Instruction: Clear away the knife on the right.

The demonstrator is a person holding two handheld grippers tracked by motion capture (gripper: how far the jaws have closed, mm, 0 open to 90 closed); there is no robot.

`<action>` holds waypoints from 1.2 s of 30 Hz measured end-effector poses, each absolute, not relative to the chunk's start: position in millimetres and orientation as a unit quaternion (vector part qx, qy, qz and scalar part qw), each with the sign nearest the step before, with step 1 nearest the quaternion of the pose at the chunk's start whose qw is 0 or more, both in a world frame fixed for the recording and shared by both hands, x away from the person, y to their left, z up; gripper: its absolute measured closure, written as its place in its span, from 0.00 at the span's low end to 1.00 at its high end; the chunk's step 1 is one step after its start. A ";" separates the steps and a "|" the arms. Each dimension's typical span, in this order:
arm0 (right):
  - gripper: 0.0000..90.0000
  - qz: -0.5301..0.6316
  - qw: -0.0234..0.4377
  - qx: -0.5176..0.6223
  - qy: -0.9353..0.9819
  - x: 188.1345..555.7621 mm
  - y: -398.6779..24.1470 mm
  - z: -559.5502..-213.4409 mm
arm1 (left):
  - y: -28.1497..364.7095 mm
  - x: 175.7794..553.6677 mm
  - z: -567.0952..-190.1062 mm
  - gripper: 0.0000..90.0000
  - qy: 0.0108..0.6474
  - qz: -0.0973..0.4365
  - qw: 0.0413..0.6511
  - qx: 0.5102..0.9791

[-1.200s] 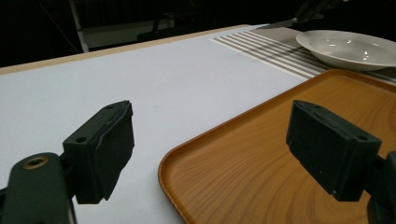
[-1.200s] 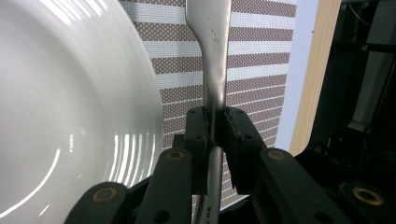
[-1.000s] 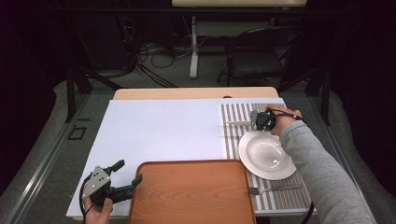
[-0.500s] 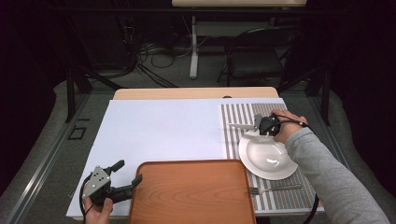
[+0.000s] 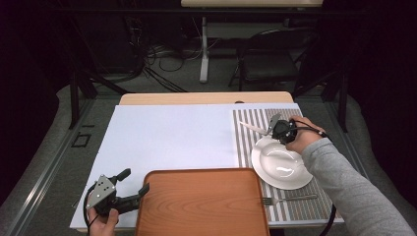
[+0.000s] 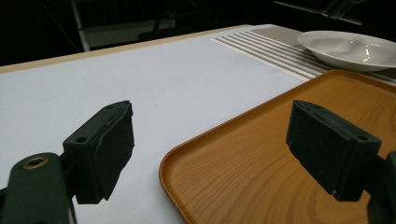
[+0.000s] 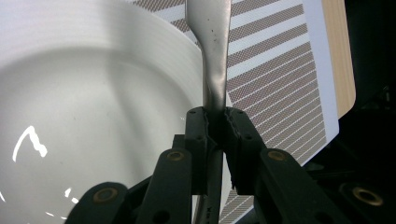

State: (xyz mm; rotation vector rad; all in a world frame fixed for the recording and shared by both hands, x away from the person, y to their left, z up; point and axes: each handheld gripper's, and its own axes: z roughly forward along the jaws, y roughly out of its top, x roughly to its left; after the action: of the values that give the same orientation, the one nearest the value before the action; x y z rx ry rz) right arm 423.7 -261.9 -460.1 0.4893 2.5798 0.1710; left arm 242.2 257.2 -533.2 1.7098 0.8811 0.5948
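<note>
Dark room, white table (image 5: 167, 137). Right gripper (image 5: 281, 131), frame right, clamped on knife (image 7: 212, 56) above plate (image 5: 280, 164); thin hold, could pivot, clatter down. Left gripper (image 5: 129, 189), lower left, agape beside tray (image 5: 201, 201).

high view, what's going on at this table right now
A person works with a gripper in each hand. The right gripper is shut on a metal knife, holding it off the striped mat at the far rim of the white plate. The left gripper rests open at the wooden tray's near left corner. A fork lies on the mat.
</note>
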 end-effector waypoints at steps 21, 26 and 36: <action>0.89 0.205 0.133 0.405 0.881 431.2 -290.5 -460.3 | 257.2 242.0 -532.9 0.17 0.369 0.249 0.534 0.718; 0.89 0.211 0.122 0.425 0.872 431.0 -293.6 -460.6 | 257.3 242.0 -533.0 0.17 0.369 0.250 0.534 0.718; 0.89 0.246 0.079 0.490 0.833 431.3 -303.5 -461.3 | 256.8 242.0 -533.1 0.17 0.368 0.249 0.534 0.719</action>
State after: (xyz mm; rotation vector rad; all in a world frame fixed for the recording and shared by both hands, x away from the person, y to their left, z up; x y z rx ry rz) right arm 431.3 -303.5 -461.3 1.4659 2.4932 0.7350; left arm 242.0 256.8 -533.1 1.7139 0.8759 0.5931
